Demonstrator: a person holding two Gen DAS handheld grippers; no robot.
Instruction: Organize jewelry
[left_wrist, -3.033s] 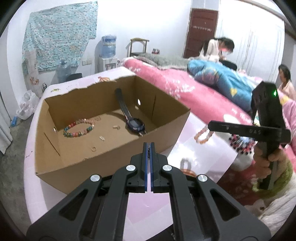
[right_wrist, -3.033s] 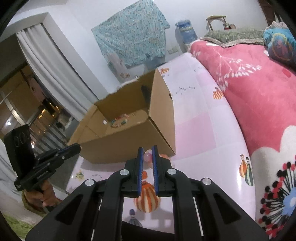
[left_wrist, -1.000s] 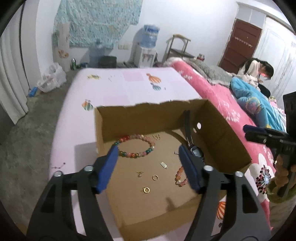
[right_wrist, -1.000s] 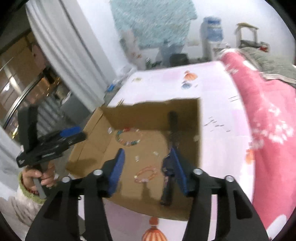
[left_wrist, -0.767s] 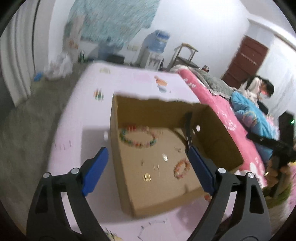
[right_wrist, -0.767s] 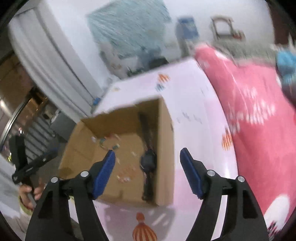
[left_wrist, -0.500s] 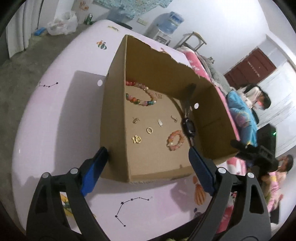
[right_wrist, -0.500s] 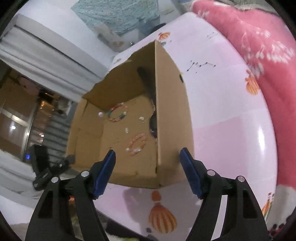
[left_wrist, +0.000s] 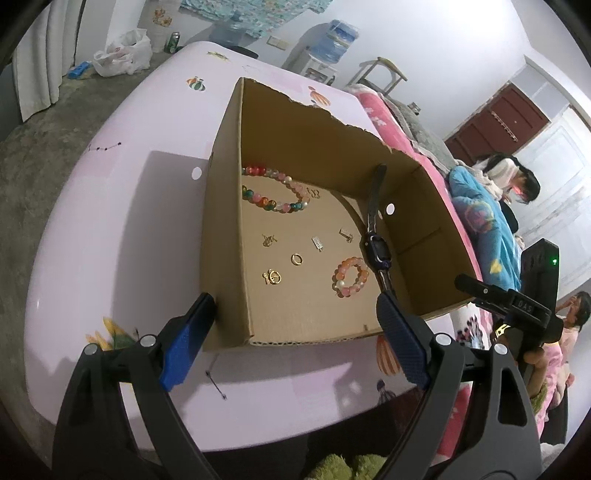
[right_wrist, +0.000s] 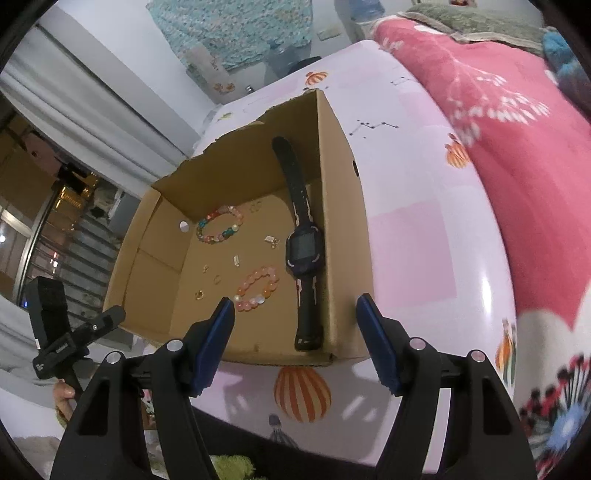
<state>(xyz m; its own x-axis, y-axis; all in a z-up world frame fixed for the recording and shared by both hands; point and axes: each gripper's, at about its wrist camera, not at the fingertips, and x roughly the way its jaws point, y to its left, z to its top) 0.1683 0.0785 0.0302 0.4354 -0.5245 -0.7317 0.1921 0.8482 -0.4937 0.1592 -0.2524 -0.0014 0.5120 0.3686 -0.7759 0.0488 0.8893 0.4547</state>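
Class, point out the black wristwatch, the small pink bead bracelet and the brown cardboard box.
Black wristwatch (right_wrist: 301, 246), right wrist view: on its screen.
Small pink bead bracelet (right_wrist: 242, 290), right wrist view: left beads.
Brown cardboard box (left_wrist: 225, 236), left wrist view: left outer wall.

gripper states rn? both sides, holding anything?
Left gripper: open, holding nothing, in front of the cardboard box.
Right gripper: open, holding nothing, also in front of the box.

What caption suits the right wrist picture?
Open right claw hovers before a cardboard box holding a black watch and two bead bracelets.
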